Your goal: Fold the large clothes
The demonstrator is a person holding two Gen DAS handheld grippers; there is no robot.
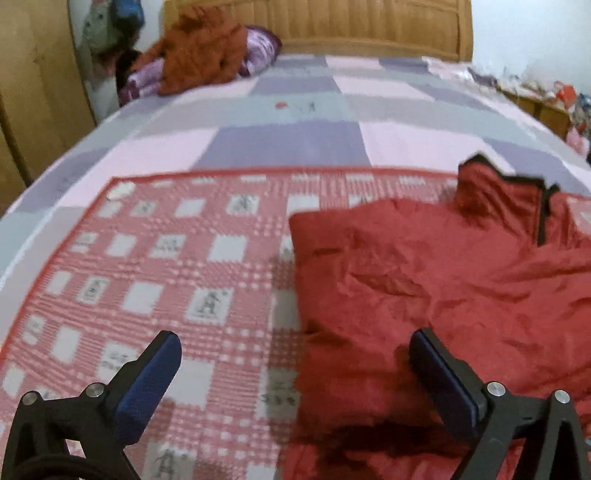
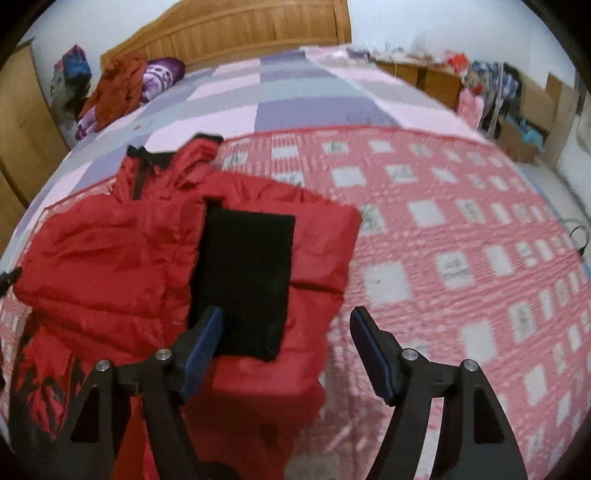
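A red padded jacket (image 1: 443, 288) lies partly folded on a red-and-white checked blanket (image 1: 155, 266) on the bed. In the right wrist view the jacket (image 2: 110, 258) has a sleeve folded across it with a black cuff panel (image 2: 247, 277) on top, and its collar with black trim (image 2: 155, 162) points to the far side. My left gripper (image 1: 295, 350) is open and empty, just above the jacket's left edge. My right gripper (image 2: 286, 328) is open and empty, over the jacket's near right corner.
The bed has a pink, grey and purple patchwork sheet (image 1: 288, 140) and a wooden headboard (image 1: 332, 26). An orange-brown garment (image 1: 199, 48) and a purple pillow (image 1: 258, 48) lie near the headboard. A wooden wardrobe (image 1: 33, 92) stands left; cluttered low cabinets (image 2: 436, 74) stand right.
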